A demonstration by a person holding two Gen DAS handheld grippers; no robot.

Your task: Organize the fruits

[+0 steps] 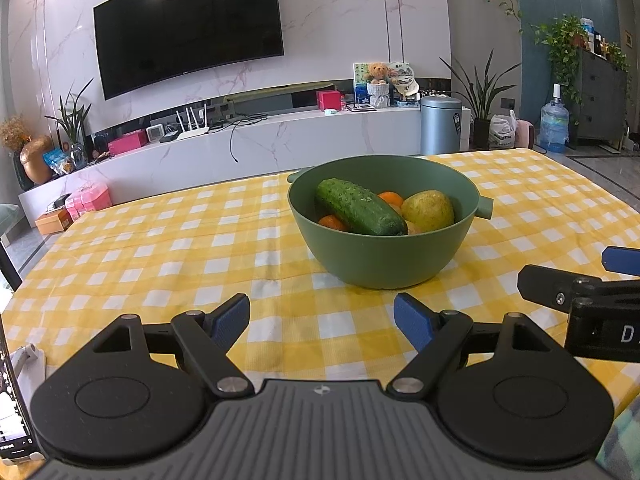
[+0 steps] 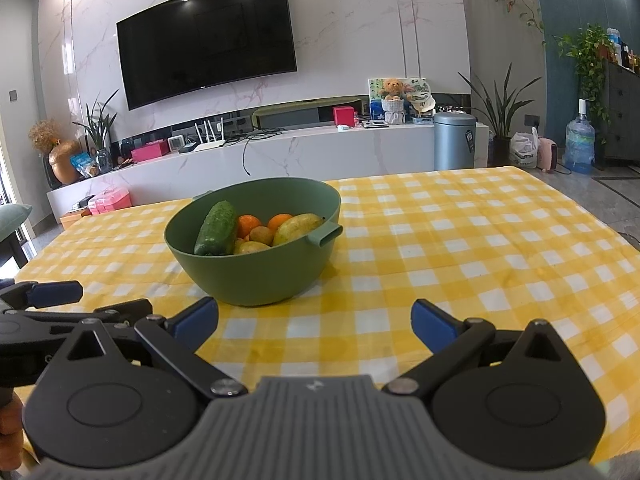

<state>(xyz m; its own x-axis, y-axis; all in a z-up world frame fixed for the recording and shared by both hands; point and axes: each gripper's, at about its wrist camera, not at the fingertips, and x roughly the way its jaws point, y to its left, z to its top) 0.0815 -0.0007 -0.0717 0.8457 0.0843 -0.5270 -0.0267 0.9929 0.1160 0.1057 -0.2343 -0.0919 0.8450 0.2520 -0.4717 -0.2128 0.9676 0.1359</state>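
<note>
A green bowl (image 1: pixel 384 258) stands on the yellow checked tablecloth (image 1: pixel 160 248). It holds a cucumber (image 1: pixel 358 212), oranges (image 1: pixel 392 199) and a yellow pear (image 1: pixel 429 210). The bowl also shows in the right wrist view (image 2: pixel 256 272), with the cucumber (image 2: pixel 216 229), oranges (image 2: pixel 249 226), a pear (image 2: pixel 298 227) and a small brown fruit (image 2: pixel 261 235). My left gripper (image 1: pixel 322 320) is open and empty, just in front of the bowl. My right gripper (image 2: pixel 314 320) is open and empty, in front and right of the bowl. It shows at the right edge of the left wrist view (image 1: pixel 580 276).
The table's far edge (image 1: pixel 200 190) faces a white TV console (image 1: pixel 256 148) and a wall TV (image 1: pixel 188 28). A phone on a stand (image 1: pixel 14 400) stands at the table's left edge. A blue bin (image 1: pixel 440 124) and a water jug (image 1: pixel 554 124) stand beyond the table.
</note>
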